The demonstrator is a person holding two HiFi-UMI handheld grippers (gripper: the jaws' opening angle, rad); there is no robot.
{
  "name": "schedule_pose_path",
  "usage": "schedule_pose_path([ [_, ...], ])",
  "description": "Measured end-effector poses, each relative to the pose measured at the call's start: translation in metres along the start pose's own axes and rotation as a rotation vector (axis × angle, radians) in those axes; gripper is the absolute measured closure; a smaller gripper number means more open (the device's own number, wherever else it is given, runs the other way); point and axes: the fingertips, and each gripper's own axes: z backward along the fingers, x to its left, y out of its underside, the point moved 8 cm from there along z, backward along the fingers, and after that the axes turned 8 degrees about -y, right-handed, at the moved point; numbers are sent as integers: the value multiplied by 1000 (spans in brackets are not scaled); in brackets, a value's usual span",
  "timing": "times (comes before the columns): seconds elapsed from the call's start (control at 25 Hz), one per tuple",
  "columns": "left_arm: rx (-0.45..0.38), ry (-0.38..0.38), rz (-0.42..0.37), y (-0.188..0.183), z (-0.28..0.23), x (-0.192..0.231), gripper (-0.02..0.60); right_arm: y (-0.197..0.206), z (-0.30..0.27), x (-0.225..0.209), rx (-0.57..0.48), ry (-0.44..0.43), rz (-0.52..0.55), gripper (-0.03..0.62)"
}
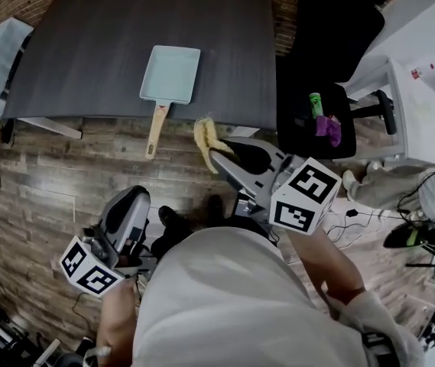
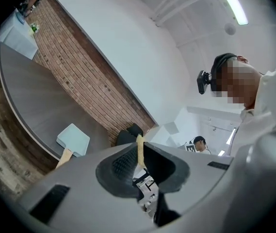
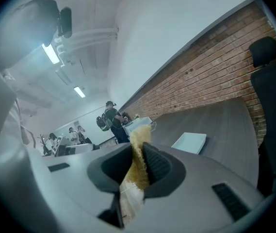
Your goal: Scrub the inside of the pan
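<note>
On the surface [image 1: 125, 44] at twelve o'clock the pan [image 1: 171, 73] was laid, handle [image 1: 154, 132] toward six, well apart from both claws. The right claw [image 1: 215, 154] was clamped on a yellow scrubber [image 1: 204, 138]; the left claw [image 1: 133, 197] was almost pressed together, empty. The handle would best be steadied first — then scrubbing begun.

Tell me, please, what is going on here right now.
A person stands before a dark grey table with a gripper in each hand. The right gripper is clamped on a yellow sponge, held short of the table edge. The left gripper, jaws nearly together, carries nothing. The light blue rectangular pan lies on the table untouched; scrubbing has not begun.
</note>
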Motion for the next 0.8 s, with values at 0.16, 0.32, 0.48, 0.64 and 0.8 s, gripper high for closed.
schedule_pose_path([
  [0.16, 35, -2, -16, -14, 19, 13, 537, -6, -12, 8, -27, 35, -6, 520],
  [0.32, 51, 20, -10, -21, 24, 21, 537, -7, -21, 12, -38, 79, -3, 520],
  [0.48, 63, 52, -8, -22, 23, 23, 537, -4, -25, 19, -44, 98, -5, 522],
  [0.64, 73, 71, -1, -23, 22, 27, 537, -4, -26, 21, -45, 114, 6, 522],
  [0.8, 105, 100, -1, -20, 16, 25, 537, -5, -24, 22, -44, 130, 11, 523],
])
